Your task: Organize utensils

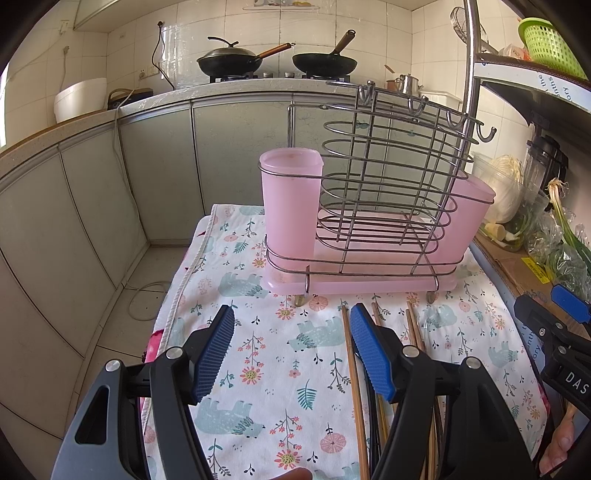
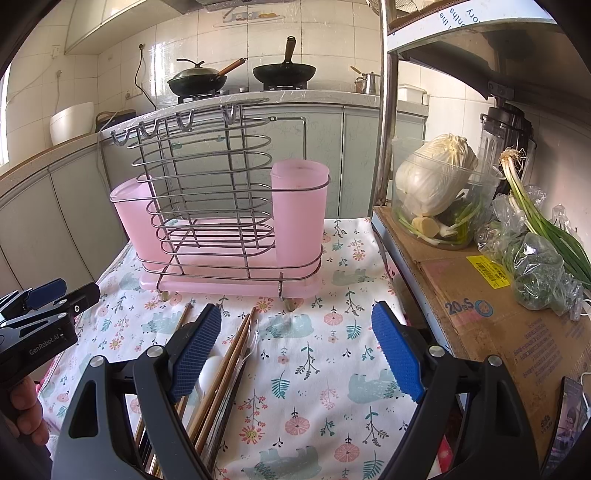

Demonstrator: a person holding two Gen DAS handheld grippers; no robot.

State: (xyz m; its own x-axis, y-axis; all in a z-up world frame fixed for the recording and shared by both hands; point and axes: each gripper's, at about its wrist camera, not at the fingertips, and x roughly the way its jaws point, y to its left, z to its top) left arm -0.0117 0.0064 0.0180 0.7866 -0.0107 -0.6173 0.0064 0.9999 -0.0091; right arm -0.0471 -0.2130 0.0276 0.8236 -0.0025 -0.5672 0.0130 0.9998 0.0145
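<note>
Wooden chopsticks (image 2: 221, 369) are lying on the cloth-covered bench (image 2: 325, 369) before the pink holder (image 2: 229, 229) (wire-framed), while left gripper (image 1: 291, 354) and right gripper (image 2: 295, 350) are hovering spread, holding nothing.

Wire-metal rack (image 1: 388, 177), wooden chopsticks (image 2: 229, 354)

Both views are bright with even daylight, strongest along the left edge. The white wall tiles (image 1: 332, 33) wash out slightly, and glare sheens the plastic splash sheet (image 2: 166, 62) behind the stove. Shadows on the floral cloth (image 1: 295, 350) are soft and faint. Fisheye distortion bows the cabinet doors (image 1: 92, 206) and darkens the corners into a black vignette. Focus stays sharp throughout, with no motion blur.
</note>
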